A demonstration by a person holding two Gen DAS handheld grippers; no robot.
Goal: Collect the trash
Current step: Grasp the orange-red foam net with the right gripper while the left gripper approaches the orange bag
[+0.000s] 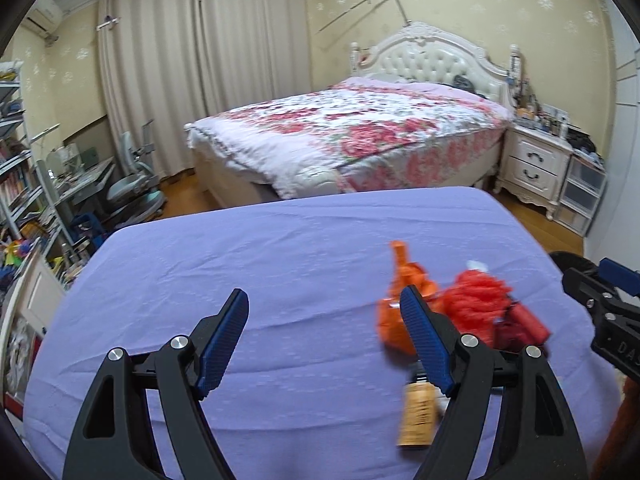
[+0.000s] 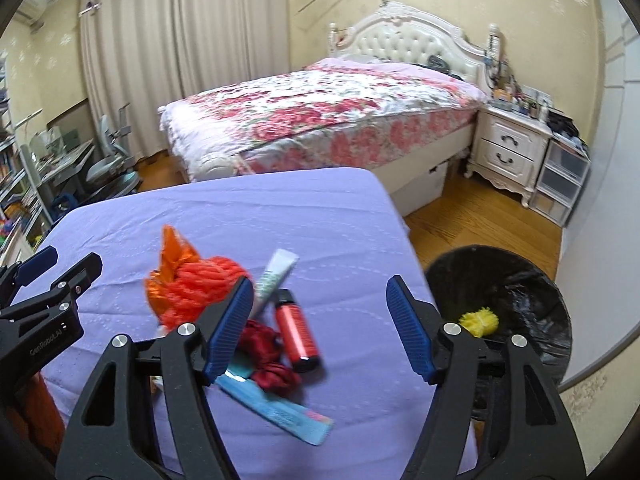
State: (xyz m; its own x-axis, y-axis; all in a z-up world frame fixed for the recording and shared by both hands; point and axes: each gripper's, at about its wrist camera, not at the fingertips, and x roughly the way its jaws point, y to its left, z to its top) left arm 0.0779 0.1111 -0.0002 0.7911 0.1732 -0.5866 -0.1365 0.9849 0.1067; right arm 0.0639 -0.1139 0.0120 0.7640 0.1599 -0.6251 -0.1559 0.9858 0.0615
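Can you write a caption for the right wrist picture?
Open right hand-held gripper over trash pile on purple cloth, beside black bin.

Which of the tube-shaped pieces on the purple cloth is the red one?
The red tube with the black cap, lying flat just right of the dark red crumpled piece. The white tube above it is pale with green print; the blue packet below is flat.

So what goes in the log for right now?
left tongs: open, empty | right tongs: open, empty | trash pile: on purple table | bin: holds yellow scrap
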